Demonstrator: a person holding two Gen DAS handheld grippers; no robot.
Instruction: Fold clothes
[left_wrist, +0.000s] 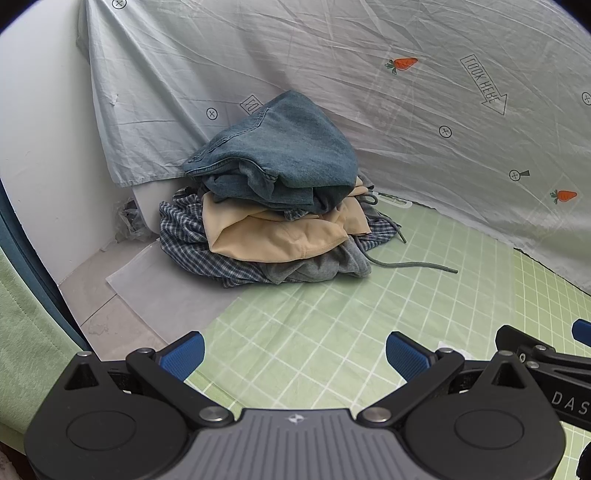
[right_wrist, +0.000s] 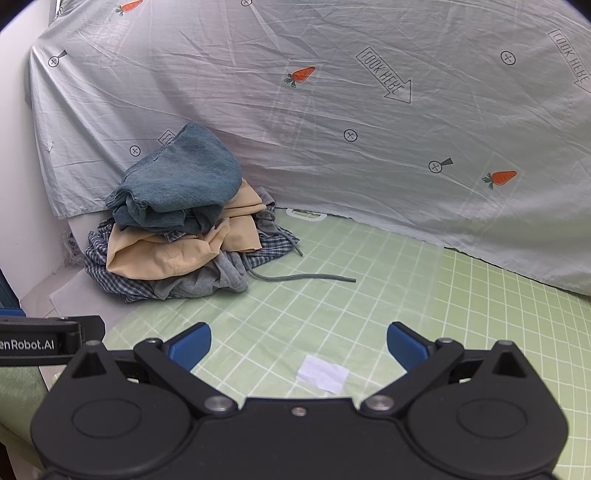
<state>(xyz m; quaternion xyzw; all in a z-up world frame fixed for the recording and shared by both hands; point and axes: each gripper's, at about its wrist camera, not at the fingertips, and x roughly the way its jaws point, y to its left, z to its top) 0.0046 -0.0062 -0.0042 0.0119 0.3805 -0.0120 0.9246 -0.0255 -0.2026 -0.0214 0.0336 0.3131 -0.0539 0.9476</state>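
Nearest, the left claw (left_wrist: 294, 354) and right claw (right_wrist: 299, 345) hover with jaws spread wide, holding nothing, over the green grid mat (right_wrist: 369, 314). Beyond, the clothes pile (left_wrist: 273, 206) sits heaped and unfolded against the hanging sheet (left_wrist: 369, 74); folding looks not yet begun.

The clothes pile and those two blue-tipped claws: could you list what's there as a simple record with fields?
top of pile: denim garment
under it: beige garment
lower layers: plaid shirt, grey garment with a trailing drawstring
surface: green grid mat
backdrop: carrot-print sheet
left gripper: open, holding nothing
right gripper: open, holding nothing
folding: not yet begun
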